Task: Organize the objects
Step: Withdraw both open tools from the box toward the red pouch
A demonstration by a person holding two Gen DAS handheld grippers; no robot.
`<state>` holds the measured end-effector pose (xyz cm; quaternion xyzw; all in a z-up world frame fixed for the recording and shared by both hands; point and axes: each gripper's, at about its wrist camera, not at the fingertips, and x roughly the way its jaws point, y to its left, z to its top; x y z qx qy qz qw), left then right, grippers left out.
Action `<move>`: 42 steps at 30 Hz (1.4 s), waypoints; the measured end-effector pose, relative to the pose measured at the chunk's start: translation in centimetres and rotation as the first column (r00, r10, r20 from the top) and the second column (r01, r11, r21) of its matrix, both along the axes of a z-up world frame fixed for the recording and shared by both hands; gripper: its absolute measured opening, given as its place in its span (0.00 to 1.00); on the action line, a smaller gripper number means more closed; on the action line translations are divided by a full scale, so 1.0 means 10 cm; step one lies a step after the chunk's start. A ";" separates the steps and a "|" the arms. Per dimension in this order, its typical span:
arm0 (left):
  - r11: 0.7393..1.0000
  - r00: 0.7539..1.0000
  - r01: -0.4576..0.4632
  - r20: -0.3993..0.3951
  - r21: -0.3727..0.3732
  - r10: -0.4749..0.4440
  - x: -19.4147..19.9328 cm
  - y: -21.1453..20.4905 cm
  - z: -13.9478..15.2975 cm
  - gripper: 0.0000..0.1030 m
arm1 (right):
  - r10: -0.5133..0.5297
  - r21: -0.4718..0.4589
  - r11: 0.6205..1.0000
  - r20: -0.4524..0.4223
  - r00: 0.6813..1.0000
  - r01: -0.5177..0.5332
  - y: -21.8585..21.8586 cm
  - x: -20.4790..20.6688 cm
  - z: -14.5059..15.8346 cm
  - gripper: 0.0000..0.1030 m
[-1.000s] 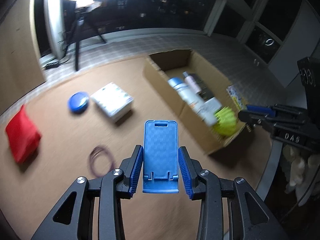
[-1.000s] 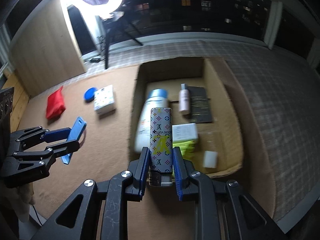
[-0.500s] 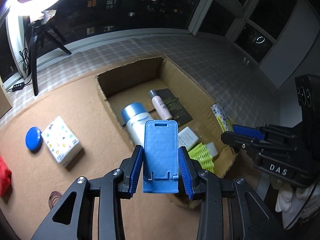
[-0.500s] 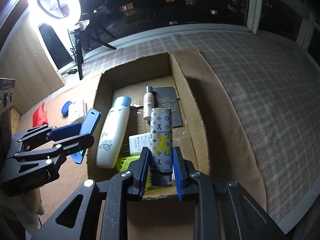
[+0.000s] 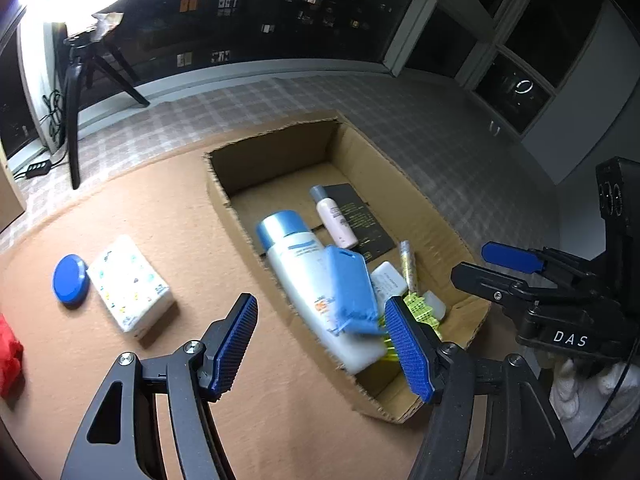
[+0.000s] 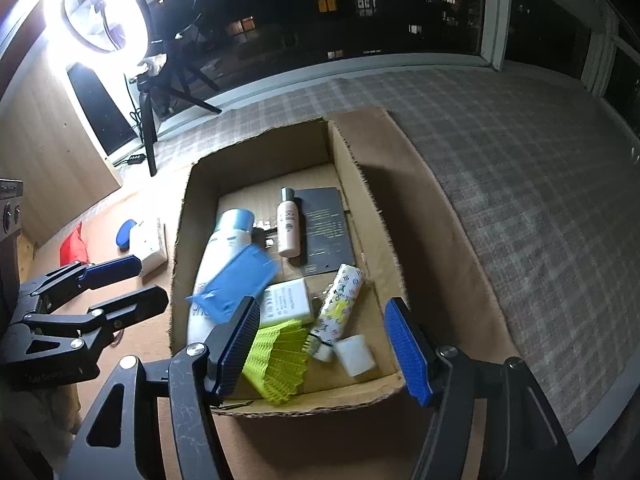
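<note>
An open cardboard box (image 5: 276, 152) (image 6: 260, 148) holds several items. A blue phone stand (image 5: 350, 290) (image 6: 234, 282), blurred, lies tilted over a white bottle with a blue cap (image 5: 304, 276) (image 6: 224, 240). A patterned tube (image 6: 340, 302) (image 5: 407, 264) lies in the box by a yellow pleated fan (image 6: 280, 360). My left gripper (image 5: 324, 350) is open and empty above the box's near left edge. My right gripper (image 6: 320, 350) is open and empty above the box's near edge.
In the box are also a small pink bottle (image 6: 289, 226), a black card (image 6: 326, 230) and a white case (image 6: 286, 304). On the brown mat left of the box lie a white patterned packet (image 5: 128, 284), a blue disc (image 5: 70, 285) and a red pouch (image 5: 10, 356). A ring light on a tripod (image 6: 102, 16) stands at the back.
Both grippers have opened. The blue phone stand left the left gripper and the patterned tube left the right gripper; both are now in the box.
</note>
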<state>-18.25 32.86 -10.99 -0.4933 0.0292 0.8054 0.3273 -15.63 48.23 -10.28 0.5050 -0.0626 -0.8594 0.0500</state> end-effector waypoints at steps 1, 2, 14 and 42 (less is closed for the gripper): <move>1.000 1.000 -0.007 -0.001 0.000 0.007 -0.01 -0.05 0.00 0.68 | 0.004 -0.005 1.000 0.002 1.000 -0.004 -0.02 0.00 0.00 0.60; 1.000 1.000 -0.014 -0.002 0.000 0.014 -0.01 -0.09 0.02 0.68 | 0.011 -0.010 1.000 0.005 1.000 -0.011 -0.06 0.00 0.00 0.60; 0.989 0.989 -0.144 -0.027 -0.041 0.143 0.05 -0.97 0.15 0.68 | 0.110 -0.035 0.993 -0.009 0.994 -0.111 -0.75 0.01 0.09 0.60; 0.877 0.880 -0.473 -0.090 -0.086 0.466 0.44 -3.31 0.30 0.68 | 0.323 0.014 0.946 -0.092 0.942 -0.323 -2.57 -0.06 0.12 0.60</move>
